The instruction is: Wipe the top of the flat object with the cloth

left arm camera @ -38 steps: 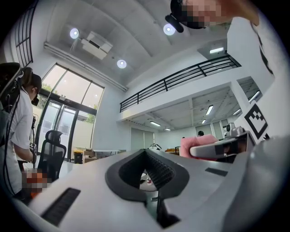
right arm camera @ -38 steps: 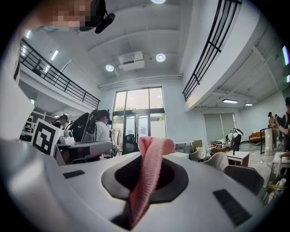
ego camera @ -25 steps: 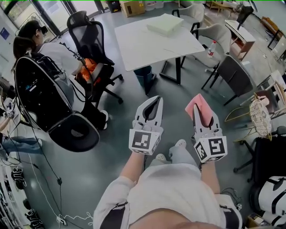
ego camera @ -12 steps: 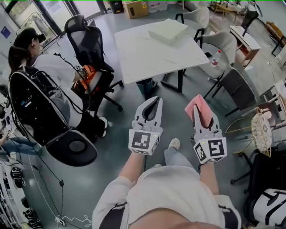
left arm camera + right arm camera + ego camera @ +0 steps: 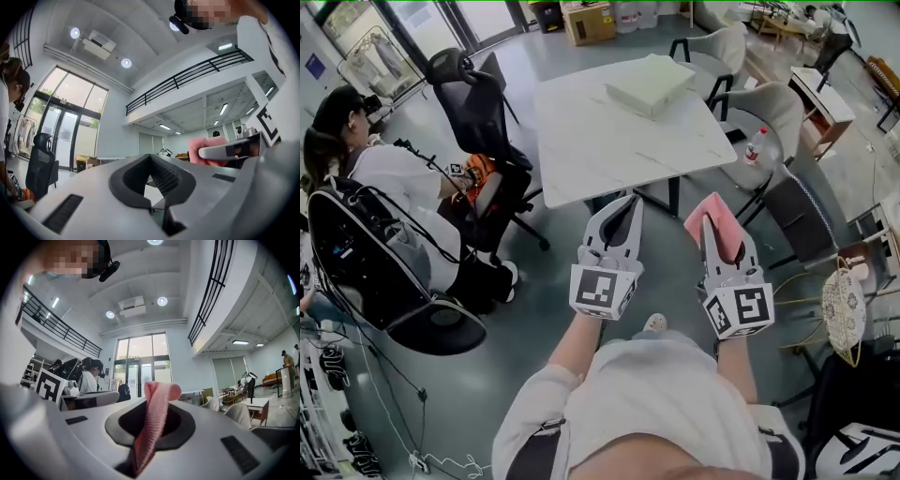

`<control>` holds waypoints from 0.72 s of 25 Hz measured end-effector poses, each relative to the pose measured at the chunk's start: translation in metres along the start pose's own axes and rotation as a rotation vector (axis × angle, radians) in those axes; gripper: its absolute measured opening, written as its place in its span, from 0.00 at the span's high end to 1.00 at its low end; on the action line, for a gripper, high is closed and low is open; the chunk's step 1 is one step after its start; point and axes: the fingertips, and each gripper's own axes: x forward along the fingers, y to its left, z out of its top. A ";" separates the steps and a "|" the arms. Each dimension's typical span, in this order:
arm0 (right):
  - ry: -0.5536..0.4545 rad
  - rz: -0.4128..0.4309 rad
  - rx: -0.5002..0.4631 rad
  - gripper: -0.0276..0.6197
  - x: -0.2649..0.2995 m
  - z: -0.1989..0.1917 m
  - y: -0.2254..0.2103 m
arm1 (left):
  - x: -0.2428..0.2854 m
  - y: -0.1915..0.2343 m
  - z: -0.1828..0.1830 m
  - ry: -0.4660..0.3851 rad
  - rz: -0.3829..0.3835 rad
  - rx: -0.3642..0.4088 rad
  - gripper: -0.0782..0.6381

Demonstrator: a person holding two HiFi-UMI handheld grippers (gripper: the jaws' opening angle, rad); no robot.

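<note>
Head view: my right gripper [image 5: 718, 234] clamped cloth [image 5: 709, 208]; left gripper [image 5: 624, 212] closed, empty; flat object [image 5: 649, 82] on table [image 5: 600, 145] well apart, unwiped.

flat box [image 5: 649, 84] on table [image 5: 609, 150] ahead, office chair [image 5: 473, 94] left of table, cloth [image 5: 701, 214] in right gripper [image 5: 719, 230]

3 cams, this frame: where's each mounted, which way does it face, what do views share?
Head view: on the person's head, facing steeply down at floor and white table; shows torso, forearms, left gripper, right gripper holding pink cloth.
Left gripper view: rides that gripper, faces along shut, empty jaws toward windows; right gripper at right.
Right gripper view: rides that gripper, faces along jaws shut on pink cloth toward glass doors; left gripper at left.
Shared: pink cloth in all three.
</note>
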 end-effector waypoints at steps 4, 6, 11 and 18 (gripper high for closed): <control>0.010 0.009 0.005 0.90 0.017 -0.003 -0.026 | 0.030 0.000 -0.004 -0.001 0.009 0.002 0.87; 0.012 0.009 0.010 0.90 0.026 -0.004 -0.037 | 0.043 0.000 -0.007 0.005 0.007 0.015 0.87; 0.016 0.002 0.022 0.90 0.045 -0.014 -0.061 | 0.068 0.009 -0.021 0.025 0.020 0.000 0.87; 0.020 -0.025 0.031 0.90 0.096 -0.016 -0.095 | 0.128 0.036 -0.034 0.030 -0.002 -0.026 0.87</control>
